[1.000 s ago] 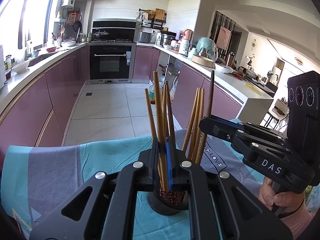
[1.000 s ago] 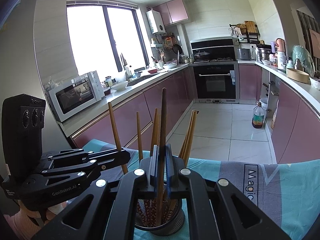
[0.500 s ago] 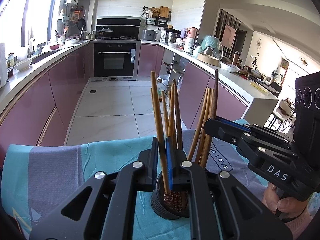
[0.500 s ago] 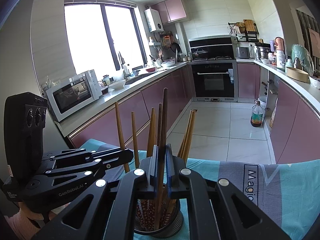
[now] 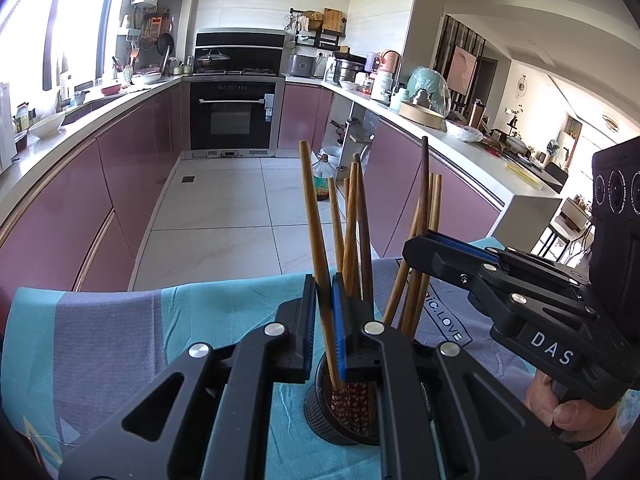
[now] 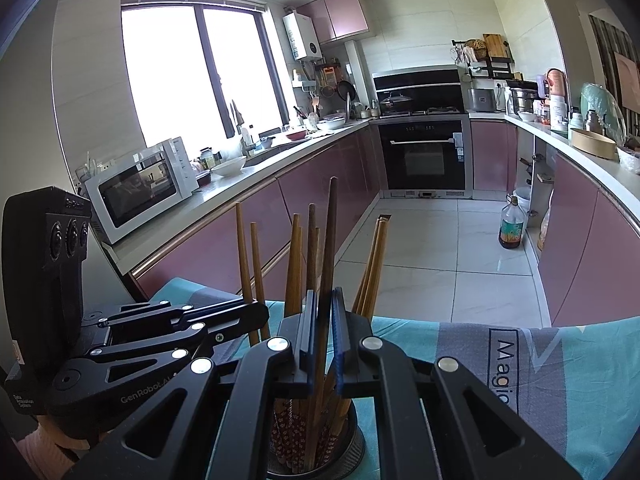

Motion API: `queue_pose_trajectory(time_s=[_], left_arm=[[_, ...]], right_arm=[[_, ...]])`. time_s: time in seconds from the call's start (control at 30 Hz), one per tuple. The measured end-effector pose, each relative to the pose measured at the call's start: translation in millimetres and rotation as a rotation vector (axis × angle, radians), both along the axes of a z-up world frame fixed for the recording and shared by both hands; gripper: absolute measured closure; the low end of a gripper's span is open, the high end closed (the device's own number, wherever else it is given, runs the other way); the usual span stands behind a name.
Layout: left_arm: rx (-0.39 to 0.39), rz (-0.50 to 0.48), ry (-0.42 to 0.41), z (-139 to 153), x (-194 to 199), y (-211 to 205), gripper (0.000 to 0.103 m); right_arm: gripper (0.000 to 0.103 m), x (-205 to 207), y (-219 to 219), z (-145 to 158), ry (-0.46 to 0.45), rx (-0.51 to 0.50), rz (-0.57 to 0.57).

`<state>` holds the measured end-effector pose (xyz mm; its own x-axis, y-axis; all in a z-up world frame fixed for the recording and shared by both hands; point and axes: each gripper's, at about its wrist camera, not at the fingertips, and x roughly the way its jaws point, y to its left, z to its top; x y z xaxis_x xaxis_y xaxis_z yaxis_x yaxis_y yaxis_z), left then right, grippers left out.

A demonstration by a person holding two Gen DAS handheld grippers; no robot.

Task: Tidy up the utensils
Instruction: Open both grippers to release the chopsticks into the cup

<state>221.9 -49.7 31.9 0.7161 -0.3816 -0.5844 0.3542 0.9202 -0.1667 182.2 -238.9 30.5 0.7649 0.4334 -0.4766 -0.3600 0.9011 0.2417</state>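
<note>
A dark mesh holder (image 5: pixel 320 420) stands on the teal and grey tablecloth (image 5: pixel 120 340) with several wooden chopsticks upright in it. My left gripper (image 5: pixel 323 292) is shut on a light brown chopstick (image 5: pixel 312 208) whose lower end reaches into the holder. From the right, my right gripper (image 5: pixel 412 248) is shut on a dark brown chopstick (image 5: pixel 424 176). In the right wrist view the right gripper (image 6: pixel 324 304) pinches that dark chopstick (image 6: pixel 330 232) above the holder (image 6: pixel 356 452). There the left gripper (image 6: pixel 260 316) comes in from the left with its light chopstick (image 6: pixel 242 248).
The table's far edge drops to a tiled kitchen floor (image 5: pixel 224 216). Purple cabinets line both sides. A microwave (image 6: pixel 140 188) sits on the left counter and an oil bottle (image 6: pixel 511 228) stands on the floor. A hand (image 5: pixel 560 412) grips the right gripper's handle.
The left gripper with its light chopstick has shifted slightly sideways, towards the other chopsticks in the holder. The right gripper and its dark chopstick have stayed put.
</note>
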Motion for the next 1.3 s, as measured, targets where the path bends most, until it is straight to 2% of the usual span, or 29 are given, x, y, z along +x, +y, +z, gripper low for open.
queue_pose_trajectory(time_s=[0.6, 0.87, 1.0, 1.13, 1.3], left_arm=[[0.007, 0.006, 0.018, -7, 11, -6, 0.094], [0.013, 0.013, 0.019, -8, 13, -7, 0.089], [0.019, 0.022, 0.012, -8, 11, -5, 0.077], [0.019, 0.024, -0.008, -7, 5, -1, 0.064], [0.017, 0.031, -0.042, -5, -4, 5, 0.055]], right_arm=[[0.097, 7, 10, 0, 0.008, -0.019, 0.007], [0.097, 5, 10, 0, 0.003, -0.026, 0.008], [0.096, 3, 11, -1, -0.001, -0.029, 0.007], [0.089, 0, 7, -4, -0.001, -0.022, 0.009], [0.087, -6, 6, -3, -0.010, -0.016, 0.021]])
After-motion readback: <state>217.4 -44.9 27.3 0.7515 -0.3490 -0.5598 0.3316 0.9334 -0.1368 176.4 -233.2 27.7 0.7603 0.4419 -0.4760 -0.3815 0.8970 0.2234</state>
